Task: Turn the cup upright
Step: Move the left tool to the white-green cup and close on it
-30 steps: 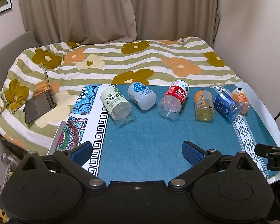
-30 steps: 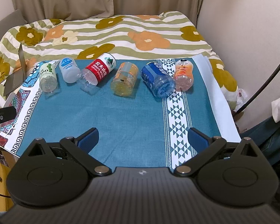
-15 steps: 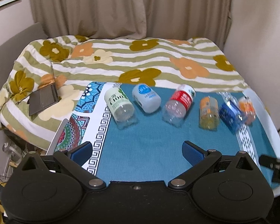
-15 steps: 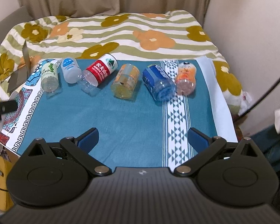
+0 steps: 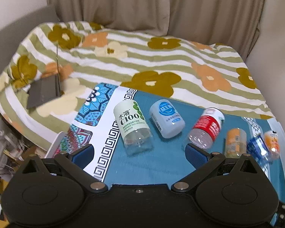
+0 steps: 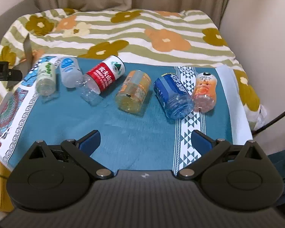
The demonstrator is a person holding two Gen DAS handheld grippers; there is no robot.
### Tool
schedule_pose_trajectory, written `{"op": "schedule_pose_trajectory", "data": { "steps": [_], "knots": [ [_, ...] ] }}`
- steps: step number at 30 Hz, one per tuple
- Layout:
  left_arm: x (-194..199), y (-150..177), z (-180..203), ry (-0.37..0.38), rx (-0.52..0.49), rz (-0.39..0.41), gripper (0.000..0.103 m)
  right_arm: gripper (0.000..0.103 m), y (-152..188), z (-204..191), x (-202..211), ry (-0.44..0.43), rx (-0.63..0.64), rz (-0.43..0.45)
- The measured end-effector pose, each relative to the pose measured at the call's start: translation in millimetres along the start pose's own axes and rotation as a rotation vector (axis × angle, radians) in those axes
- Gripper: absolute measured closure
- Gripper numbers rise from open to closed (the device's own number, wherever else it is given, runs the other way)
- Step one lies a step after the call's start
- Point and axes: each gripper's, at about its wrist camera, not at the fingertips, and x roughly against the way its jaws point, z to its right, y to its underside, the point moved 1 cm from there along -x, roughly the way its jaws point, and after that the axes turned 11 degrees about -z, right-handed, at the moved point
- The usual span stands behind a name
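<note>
Up front in the left wrist view: left claw [image 5: 139, 153] spread wide, nothing between its blue pads [image 5: 196, 154], hovering over the teal cloth [image 5: 142, 169]. Just ahead, six cut-down bottle cups on their sides in a row across the cloth. Green-labelled C100 cup [image 5: 134, 127] nearest the left pad, lying partly on the white key-pattern border. Beside it the white cup [image 5: 167, 121] with a blue round logo, then the red cup [image 5: 207, 128], clear end toward the camera and almost touching the right pad. Further right, smaller and blurred: orange cup [image 5: 235, 142], blue cup [image 5: 256, 150], and a peach figure-shaped cup [image 5: 272, 145] at the cloth's edge. Behind, a flowered striped bedspread [image 5: 161, 60] with a half-open laptop [image 5: 44, 91] at its left; curtains [image 5: 142, 5] beyond.

Next, the right wrist view: right claw [image 6: 145, 142] likewise wide apart and holding nothing, low over bare cloth [image 6: 123, 133]. Same row further off, all cups tipped over: C100 cup [image 6: 45, 78], white cup [image 6: 70, 74], red cup [image 6: 104, 77], orange cup [image 6: 134, 91], blue cup [image 6: 173, 95] touching the peach cup [image 6: 205, 92] on the triangle-pattern band. Part of the left claw's housing visible at the far left edge.
</note>
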Motion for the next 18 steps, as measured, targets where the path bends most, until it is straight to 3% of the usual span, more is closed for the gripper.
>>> {"op": "schedule_pose_trajectory", "data": {
  "steps": [10,18],
  "knots": [
    [-80.2,-57.8,-29.2,0.079,0.065,-0.156,0.002,0.0,-33.7,-24.4,-42.0,0.013,-0.102,-0.077],
    [-134.1,-71.8,-38.5,0.148,0.088,-0.295,0.011,0.0,-51.9,-45.8,-73.0,0.035,-0.141,-0.149]
  ]
}}
